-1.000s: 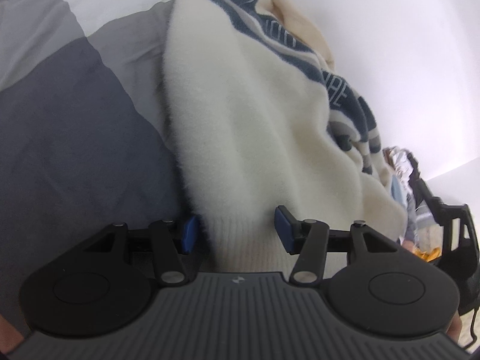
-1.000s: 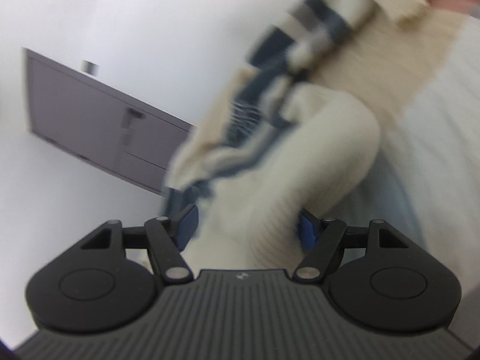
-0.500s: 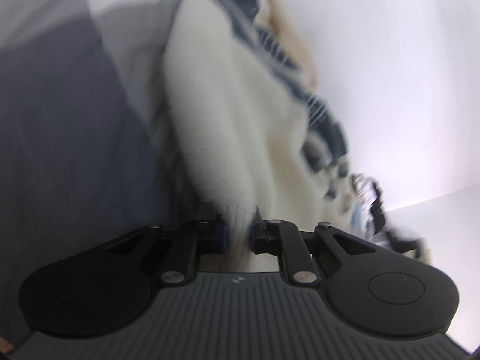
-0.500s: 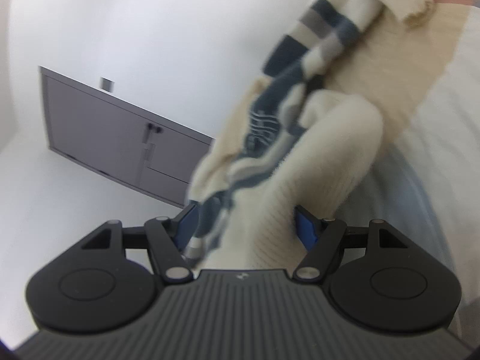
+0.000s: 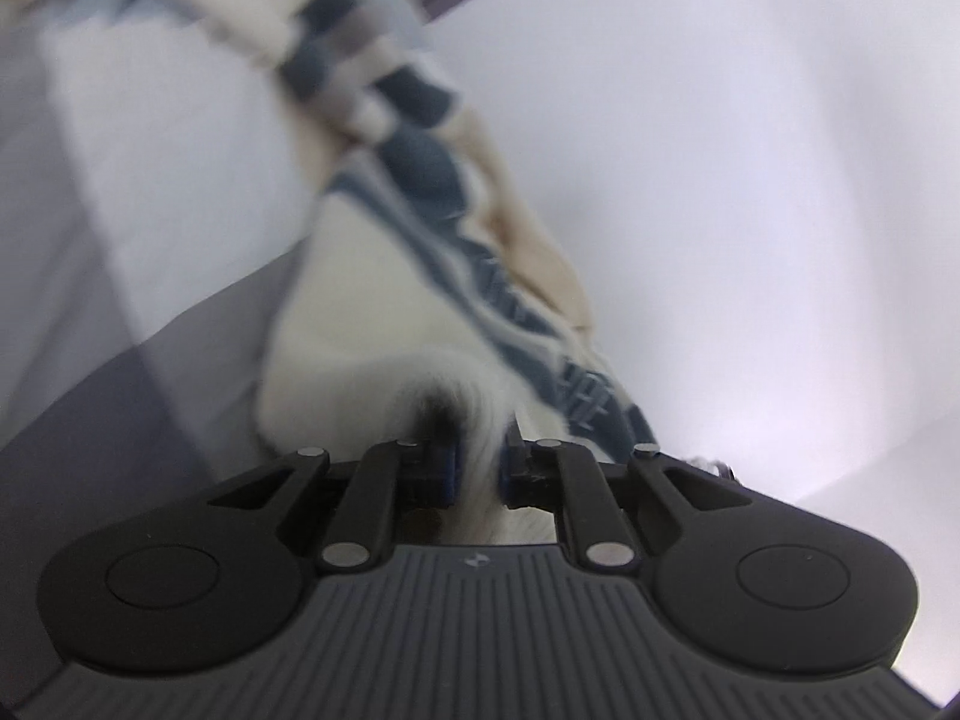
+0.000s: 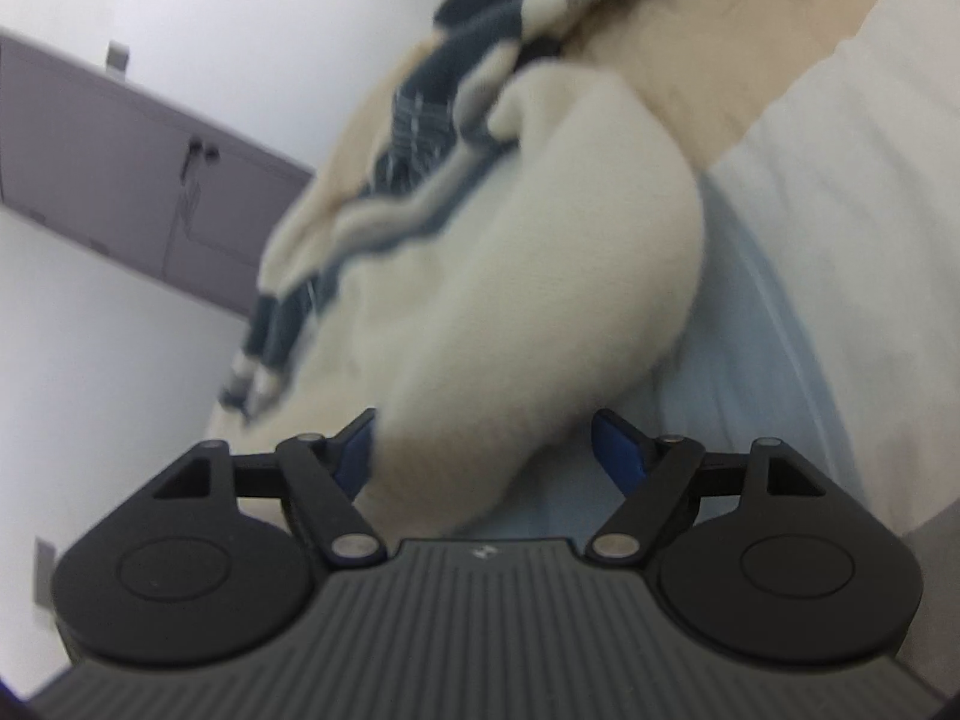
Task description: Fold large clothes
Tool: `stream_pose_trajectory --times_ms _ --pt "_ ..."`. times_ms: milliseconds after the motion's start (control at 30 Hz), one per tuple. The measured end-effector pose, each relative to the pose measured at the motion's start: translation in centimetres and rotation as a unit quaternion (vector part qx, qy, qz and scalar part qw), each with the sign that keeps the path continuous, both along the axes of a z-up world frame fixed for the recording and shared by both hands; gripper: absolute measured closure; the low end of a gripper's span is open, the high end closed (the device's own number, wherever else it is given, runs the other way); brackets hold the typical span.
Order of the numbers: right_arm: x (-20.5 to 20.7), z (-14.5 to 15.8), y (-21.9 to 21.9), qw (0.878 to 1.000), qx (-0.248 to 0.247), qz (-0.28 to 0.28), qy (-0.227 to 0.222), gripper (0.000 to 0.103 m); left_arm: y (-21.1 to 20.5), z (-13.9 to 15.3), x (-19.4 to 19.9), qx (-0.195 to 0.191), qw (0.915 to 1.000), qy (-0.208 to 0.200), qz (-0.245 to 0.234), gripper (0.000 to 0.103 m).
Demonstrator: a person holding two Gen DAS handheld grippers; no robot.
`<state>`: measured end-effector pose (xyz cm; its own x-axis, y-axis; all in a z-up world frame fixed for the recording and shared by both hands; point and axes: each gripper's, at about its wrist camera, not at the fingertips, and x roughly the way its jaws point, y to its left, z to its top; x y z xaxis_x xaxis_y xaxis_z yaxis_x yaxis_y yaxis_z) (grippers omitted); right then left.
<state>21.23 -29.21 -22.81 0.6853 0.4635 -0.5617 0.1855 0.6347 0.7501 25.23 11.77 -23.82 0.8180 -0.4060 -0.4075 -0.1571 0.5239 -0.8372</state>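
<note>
**Bedding under a half-lifted sweater**

Grey and white bedding (image 5: 150, 276) lies beneath your work, with a plain pale wall behind it. Nearest you, your left gripper (image 5: 478, 468) pinches a fluffy fold of the cream sweater (image 5: 384, 312), its blue pads pressed tight on the fabric. Your right gripper (image 6: 483, 444) is opening, jaws spread wide around a thick cream sleeve that sits between them. Beyond, the sweater's navy stripes trail away, blurred. Farther off stands a grey cabinet (image 6: 120, 180).

Motion-blurred across both views: cream sweater (image 5: 384, 312) with navy stripes, lettering unreadable; top cut off at upper left; cabinet (image 6: 138, 180) cropped at left edge
</note>
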Motion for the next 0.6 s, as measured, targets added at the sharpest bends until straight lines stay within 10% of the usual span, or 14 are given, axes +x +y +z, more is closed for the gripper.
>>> stream_pose_trajectory --times_ms 233,400,600 --pt "1.4 -0.5 -0.1 0.999 -0.014 -0.030 -0.035 0.026 0.5 -0.6 -0.1 0.002 0.9999 0.011 0.010 0.089" --pt "2.0 0.2 -0.4 0.997 -0.019 -0.031 -0.064 0.078 0.5 -0.3 -0.6 0.003 0.9999 0.009 0.010 0.089" --pt "-0.5 4.4 -0.4 0.990 -0.020 -0.012 -0.141 0.085 0.7 2.5 -4.2 0.014 0.9995 -0.028 0.007 0.089"
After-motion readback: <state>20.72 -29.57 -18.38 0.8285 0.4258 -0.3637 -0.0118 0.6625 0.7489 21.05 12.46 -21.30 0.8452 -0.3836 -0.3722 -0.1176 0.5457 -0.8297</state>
